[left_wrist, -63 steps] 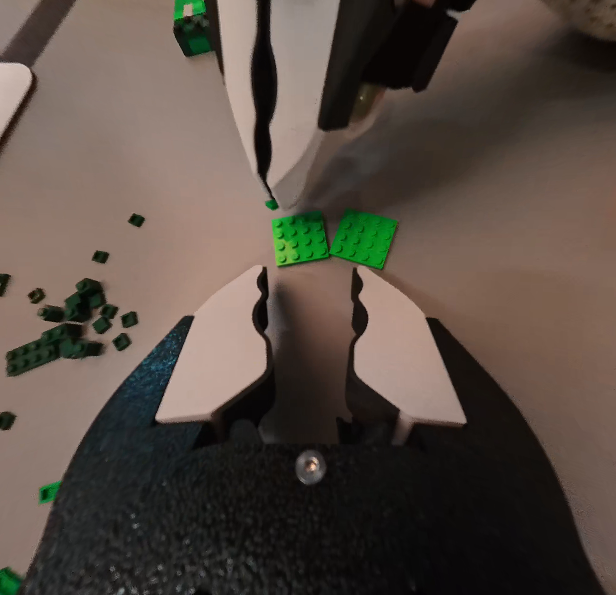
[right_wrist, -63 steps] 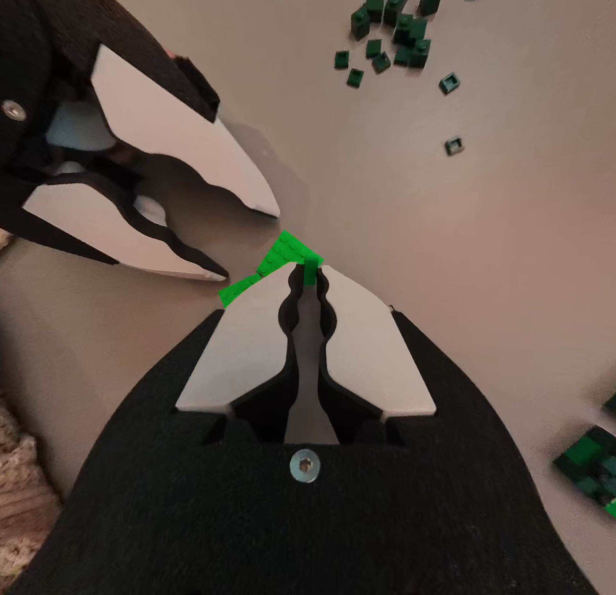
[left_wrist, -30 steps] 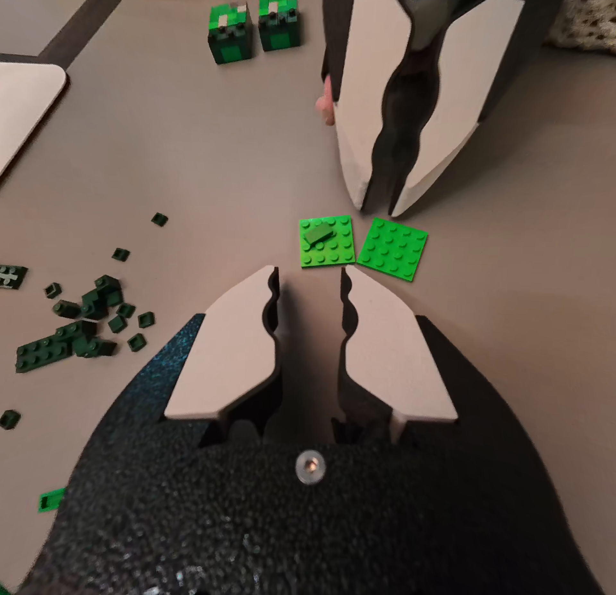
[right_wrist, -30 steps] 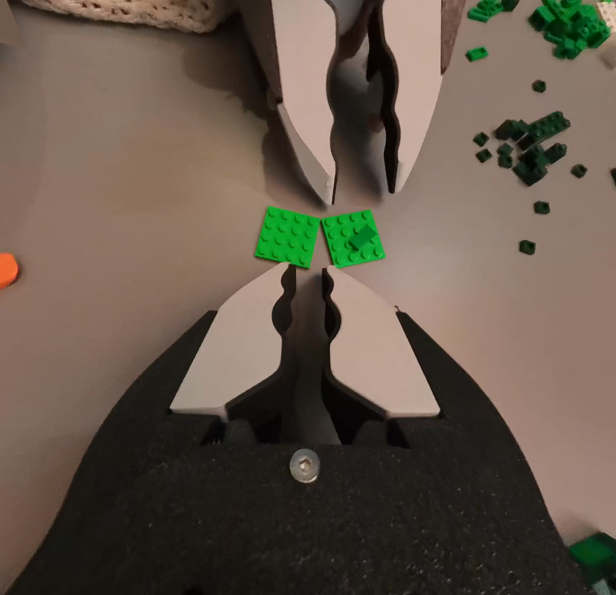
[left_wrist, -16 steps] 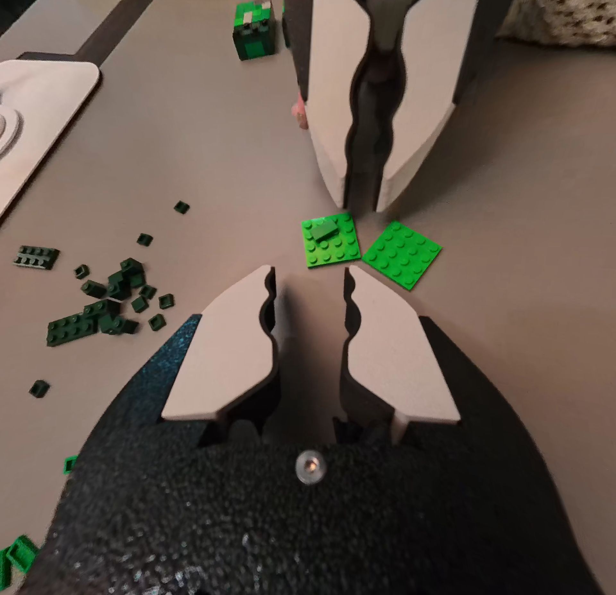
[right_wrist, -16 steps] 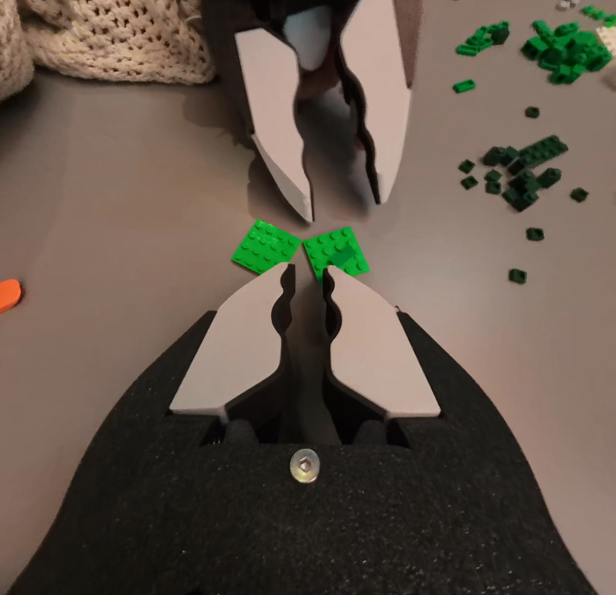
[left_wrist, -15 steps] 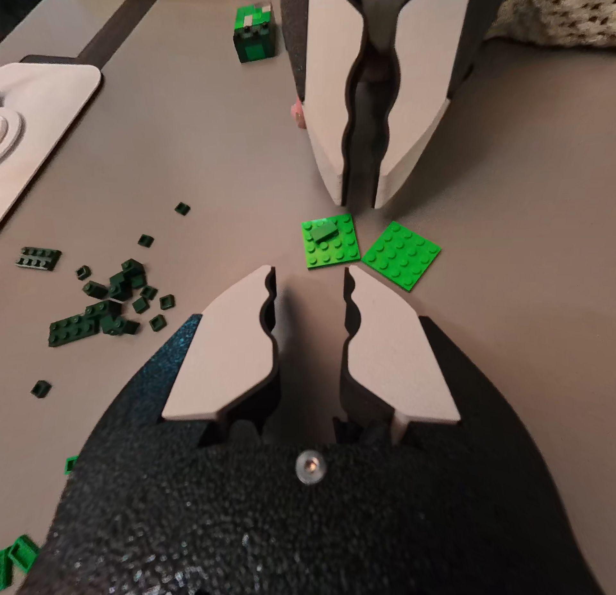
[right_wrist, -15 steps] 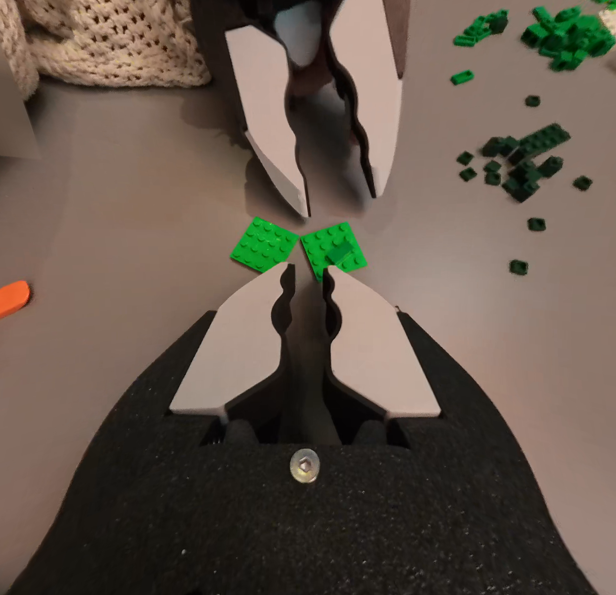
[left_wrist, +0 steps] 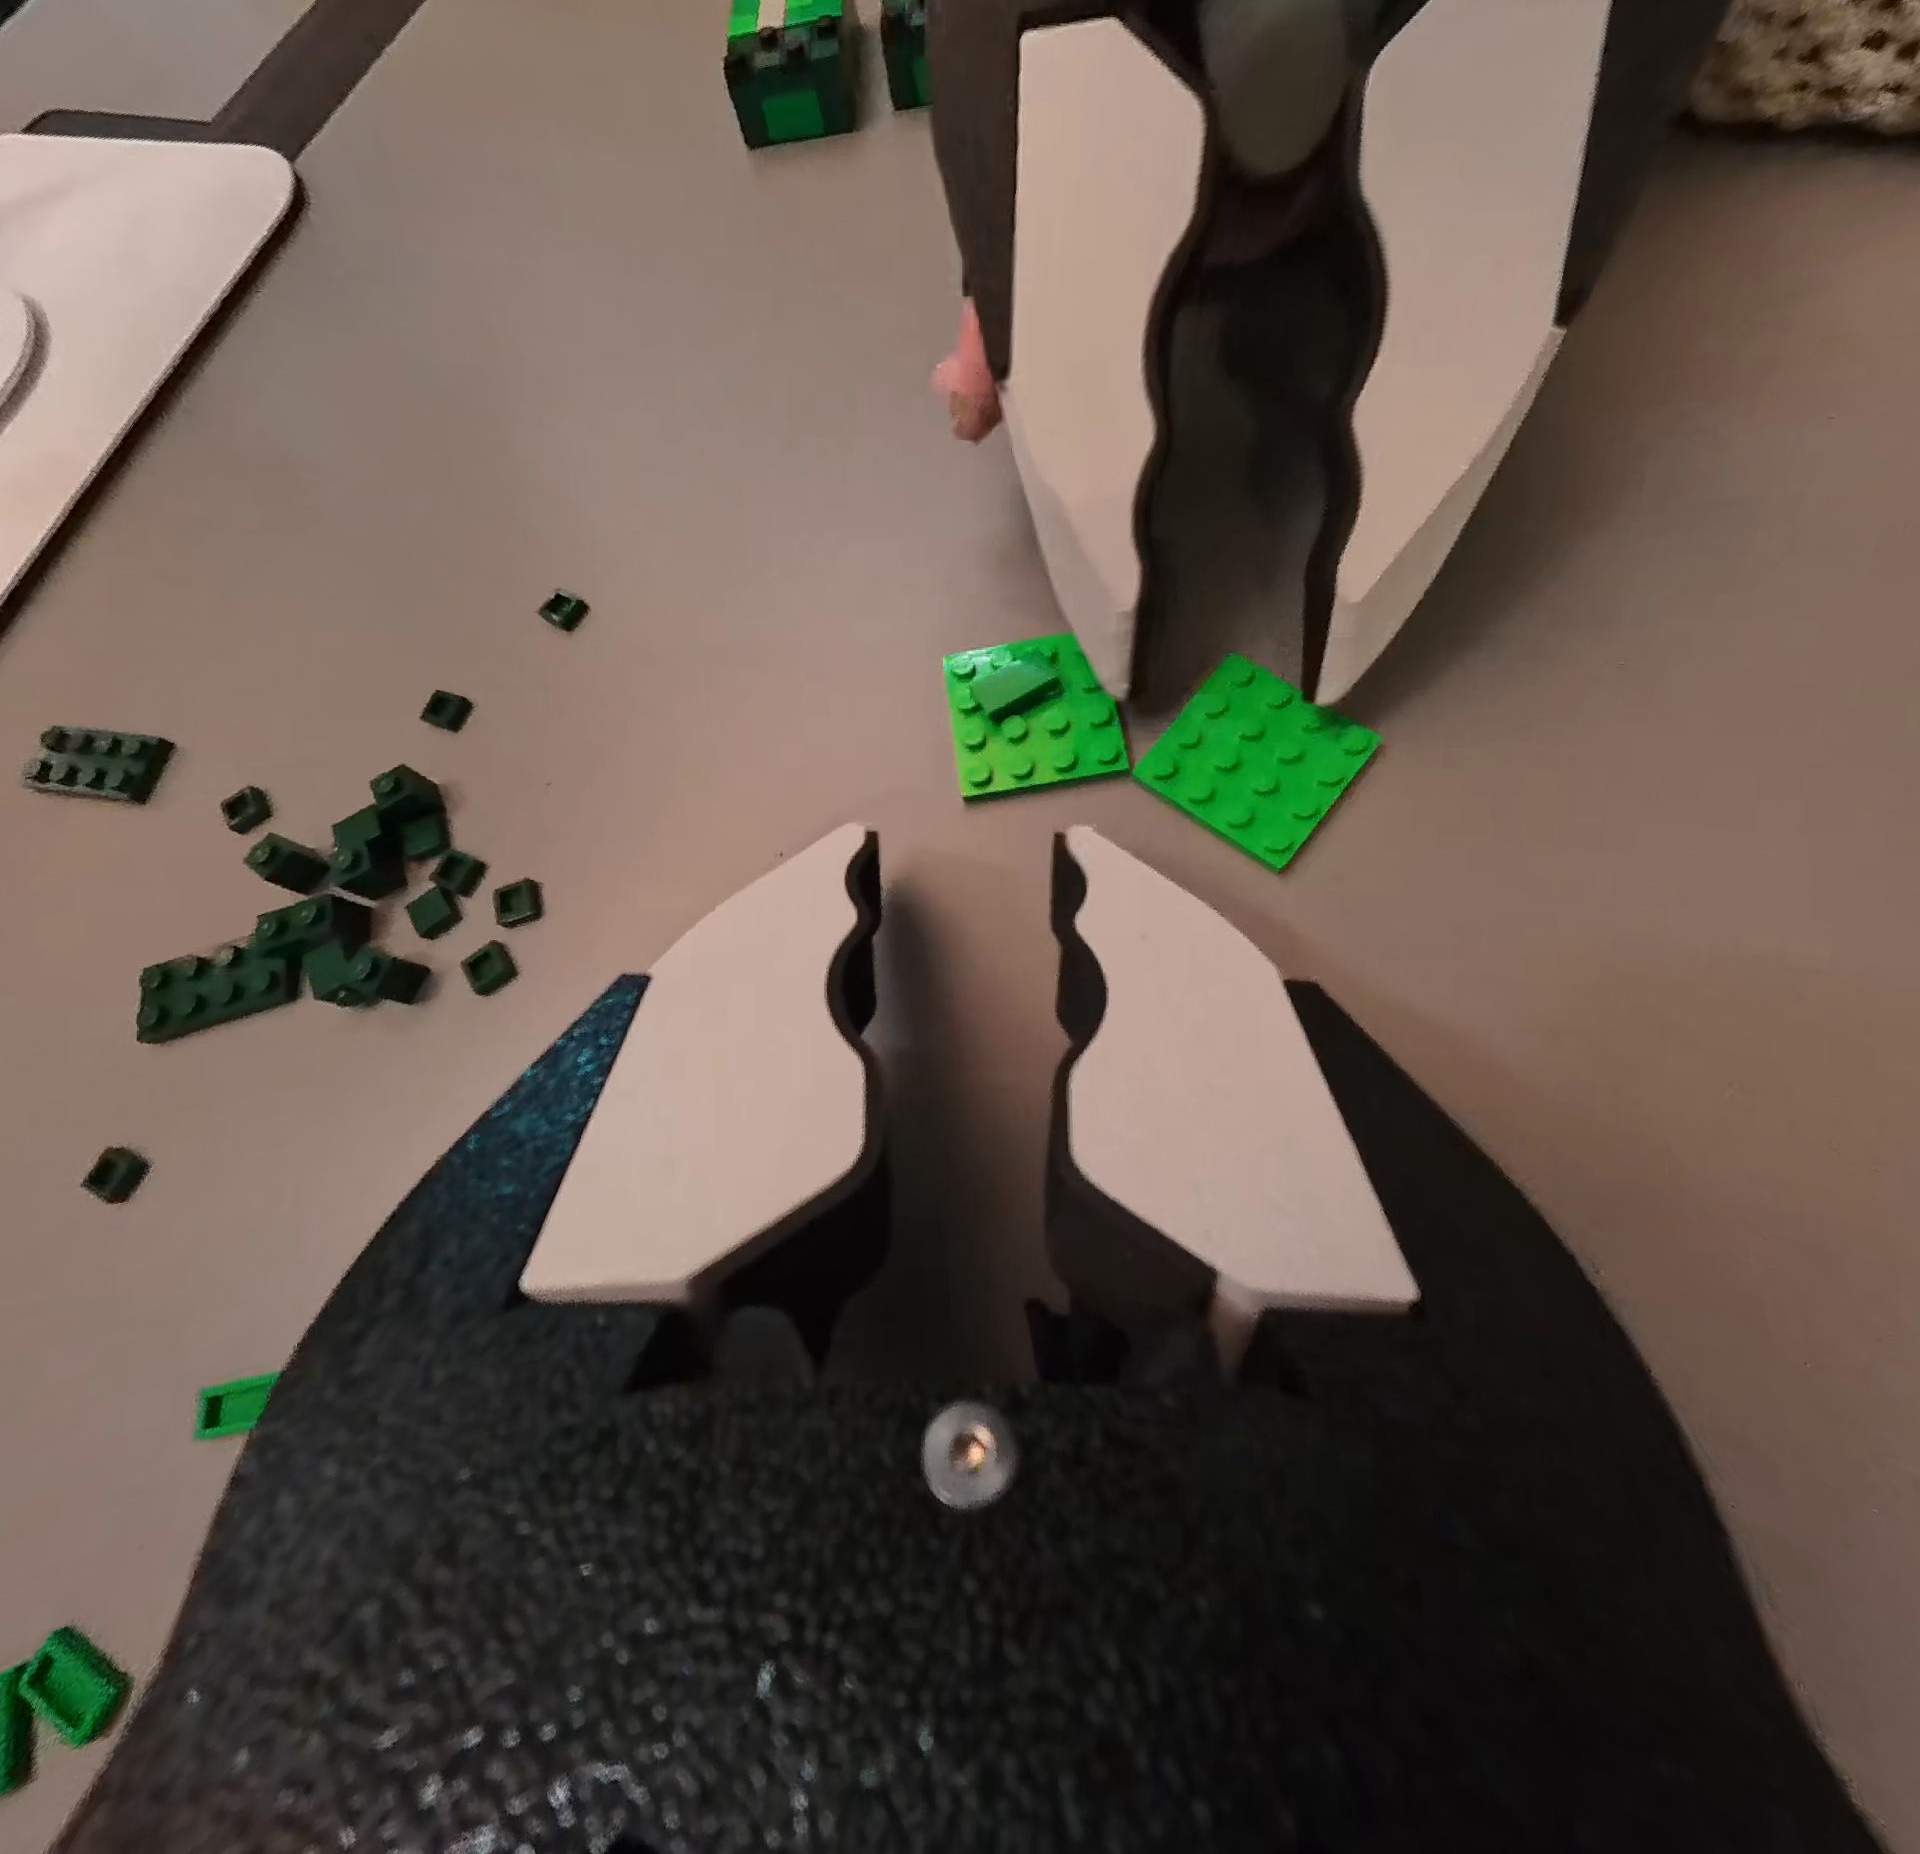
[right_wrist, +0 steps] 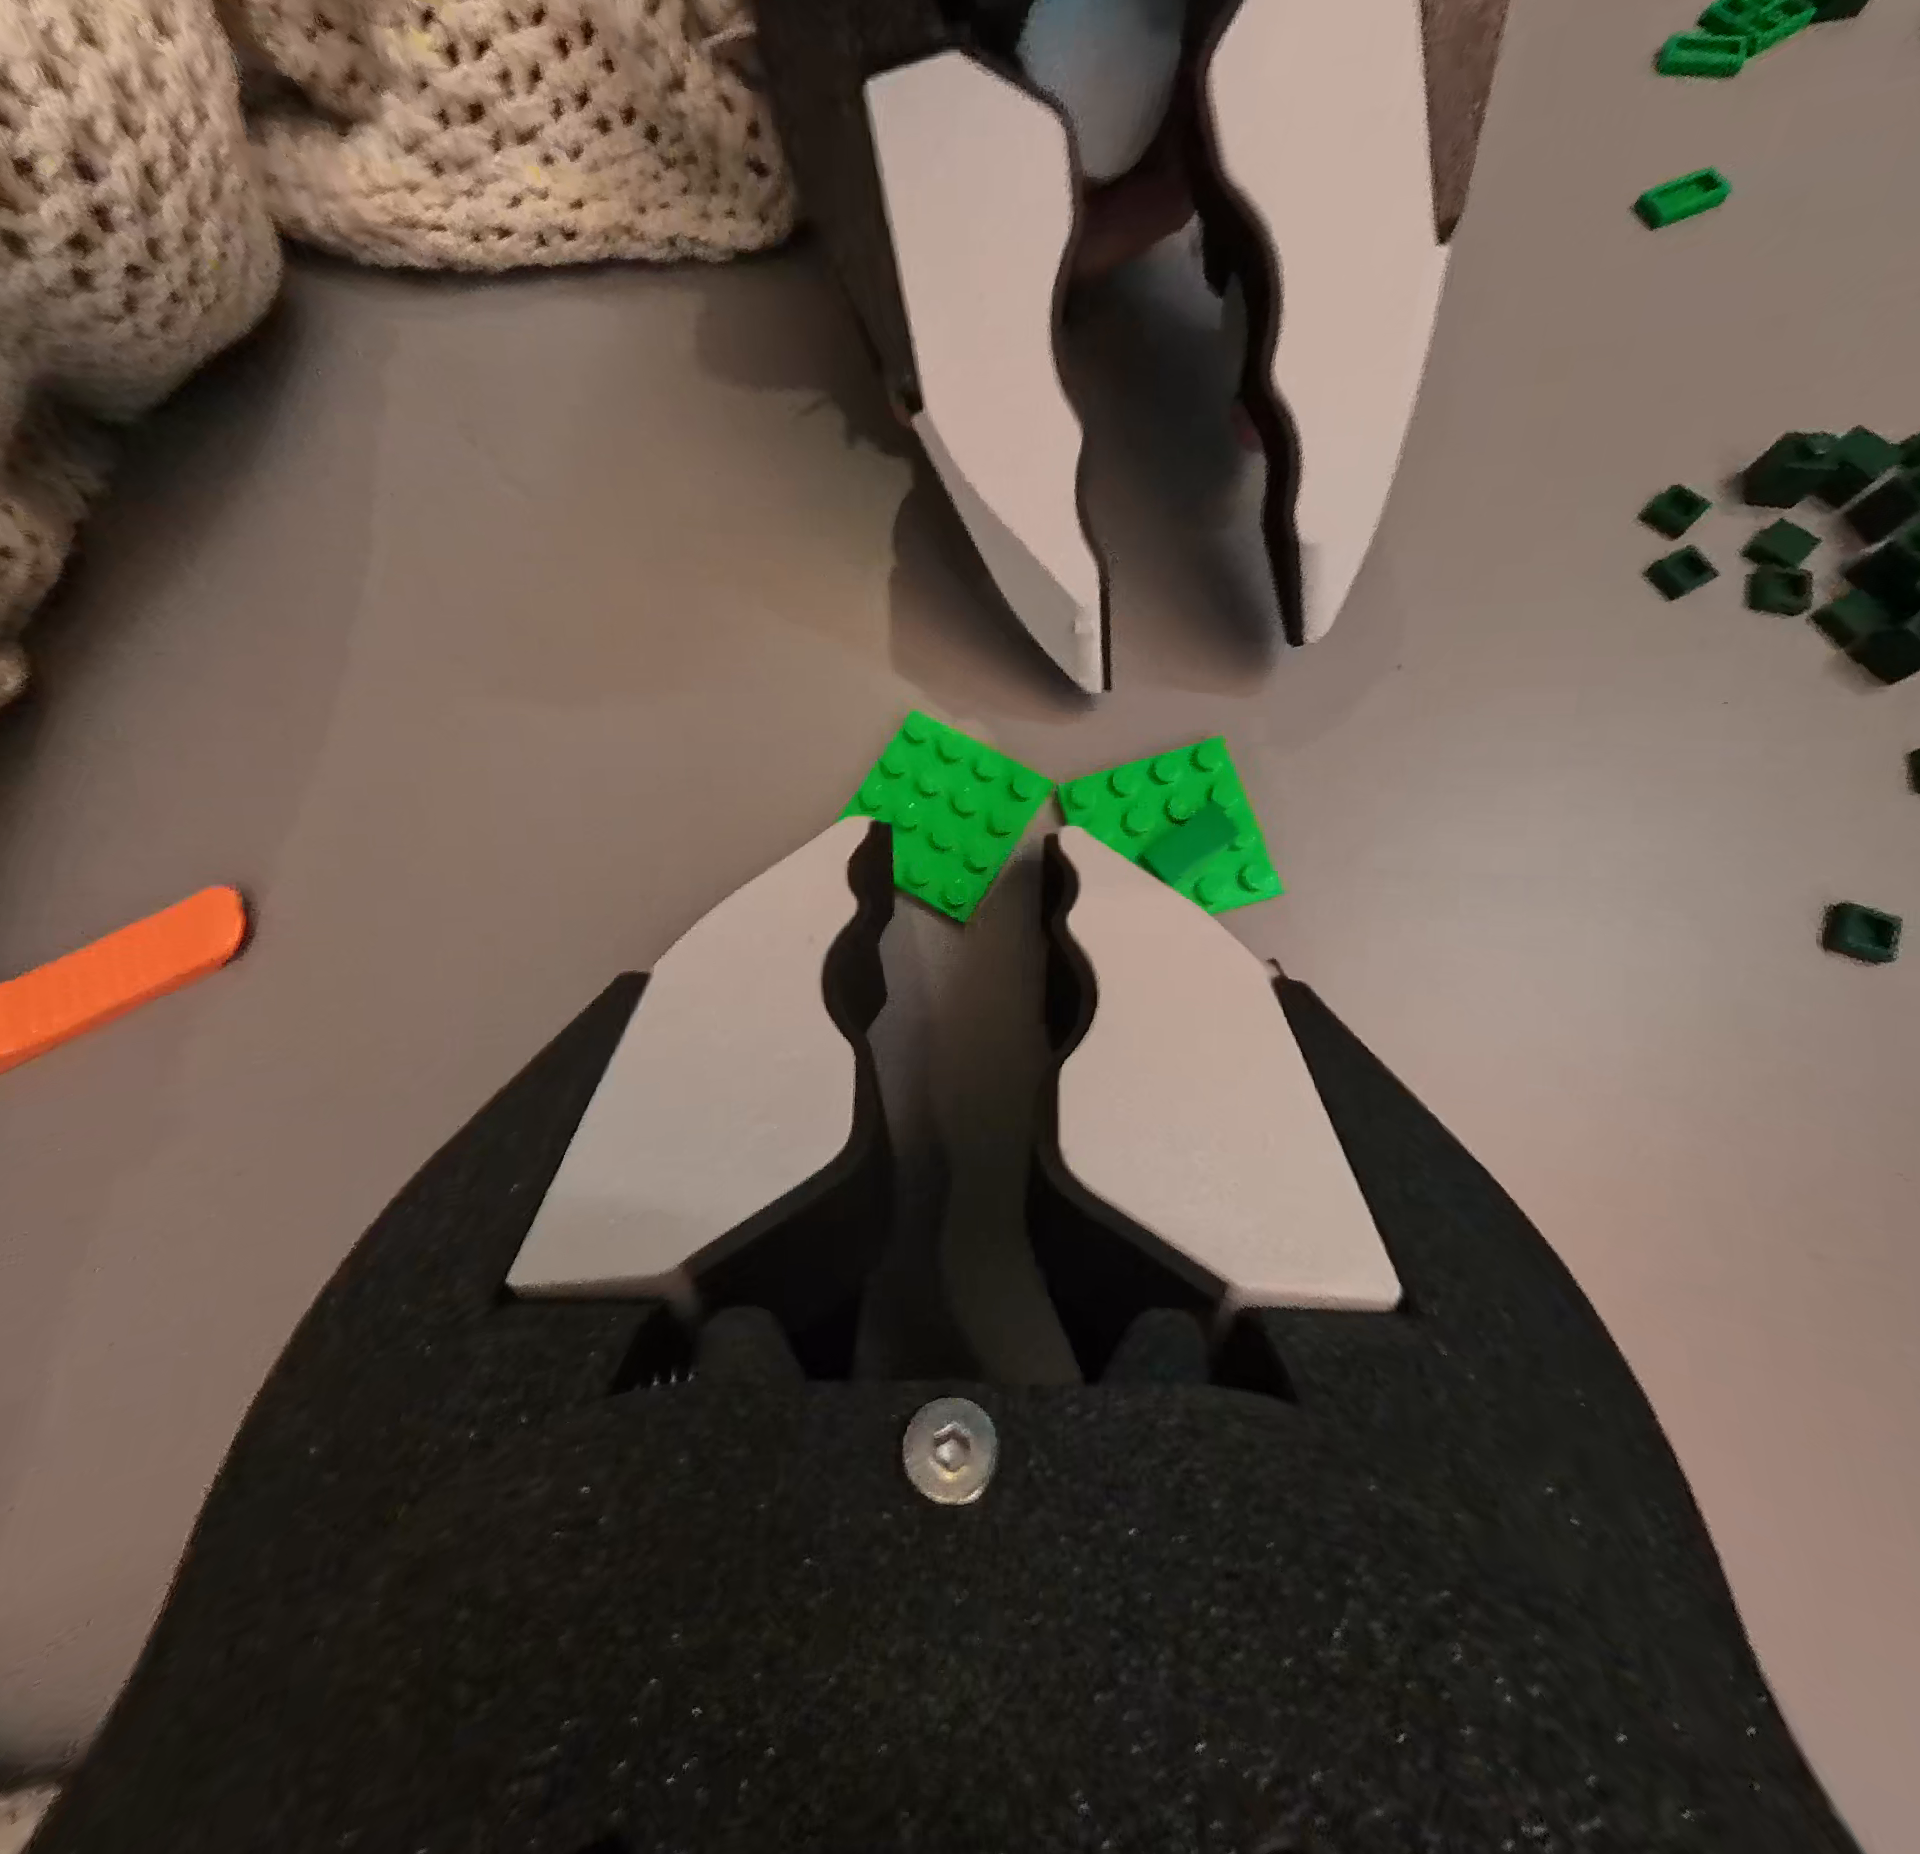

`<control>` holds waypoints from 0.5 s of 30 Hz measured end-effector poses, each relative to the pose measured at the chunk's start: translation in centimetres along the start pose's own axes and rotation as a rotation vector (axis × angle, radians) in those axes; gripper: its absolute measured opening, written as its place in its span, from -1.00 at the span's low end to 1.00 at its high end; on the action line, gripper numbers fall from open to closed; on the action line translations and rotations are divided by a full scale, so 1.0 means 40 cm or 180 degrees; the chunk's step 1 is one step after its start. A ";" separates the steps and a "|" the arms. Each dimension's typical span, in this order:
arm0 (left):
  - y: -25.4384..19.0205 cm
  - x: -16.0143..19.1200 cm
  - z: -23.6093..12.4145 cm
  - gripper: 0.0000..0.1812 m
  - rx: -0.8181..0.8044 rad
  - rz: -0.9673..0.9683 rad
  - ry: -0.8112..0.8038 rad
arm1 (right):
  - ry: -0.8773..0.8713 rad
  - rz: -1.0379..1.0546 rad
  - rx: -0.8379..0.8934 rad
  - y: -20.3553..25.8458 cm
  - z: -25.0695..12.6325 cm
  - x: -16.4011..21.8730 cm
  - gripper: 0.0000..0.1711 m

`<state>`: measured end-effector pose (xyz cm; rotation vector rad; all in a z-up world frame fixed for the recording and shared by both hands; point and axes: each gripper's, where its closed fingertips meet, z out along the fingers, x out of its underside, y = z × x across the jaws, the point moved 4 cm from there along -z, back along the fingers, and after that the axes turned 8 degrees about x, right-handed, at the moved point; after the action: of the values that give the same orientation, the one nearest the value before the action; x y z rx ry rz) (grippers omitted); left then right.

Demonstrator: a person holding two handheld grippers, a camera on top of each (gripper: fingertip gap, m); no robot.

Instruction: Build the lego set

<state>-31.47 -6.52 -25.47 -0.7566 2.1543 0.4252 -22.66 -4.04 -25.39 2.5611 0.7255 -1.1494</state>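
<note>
Two bright green 4x4 plates lie side by side on the grey table. One plate (left_wrist: 1039, 755) (right_wrist: 1164, 807) carries a small darker green sloped piece (left_wrist: 1013, 687) (right_wrist: 1190, 854). The other plate (left_wrist: 1257, 760) (right_wrist: 951, 807) is bare and turned at an angle. My left gripper (left_wrist: 966, 848) (right_wrist: 1195, 661) is open and empty, its tips just short of the plates. My right gripper (right_wrist: 961, 854) (left_wrist: 1221, 687) faces it, open, with its tips down over the near corner of the bare plate.
A pile of dark green bricks (left_wrist: 332, 900) (right_wrist: 1849, 557) lies to my left gripper's left. Built green cubes (left_wrist: 795, 59) stand at the back. A white board (left_wrist: 104, 298), a cream knit fabric (right_wrist: 312, 90), an orange tool (right_wrist: 114, 973) and loose bright green pieces (right_wrist: 1683, 199) lie around.
My right gripper has opened wider and moved in over the bare plate, which has turned and slid slightly away from the other plate. My left gripper stays open in about the same place.
</note>
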 end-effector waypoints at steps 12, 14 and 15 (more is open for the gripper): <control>-0.004 -0.002 0.006 -0.59 -0.0033 0.0016 0.0034 | -0.0143 -0.0142 0.0433 -0.037 -0.022 -0.033 -0.63; -0.004 -0.002 0.006 -0.58 -0.0021 0.0004 0.0030 | -0.0028 -0.0344 0.0502 -0.042 -0.030 -0.018 -0.59; -0.004 -0.002 0.006 -0.58 -0.0014 0.0005 0.0031 | -0.0006 -0.0406 0.0511 -0.045 -0.032 -0.011 -0.57</control>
<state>-31.19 -6.49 -25.57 -0.7610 2.1638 0.4279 -23.09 -2.14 -24.24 2.6770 0.8390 -1.2985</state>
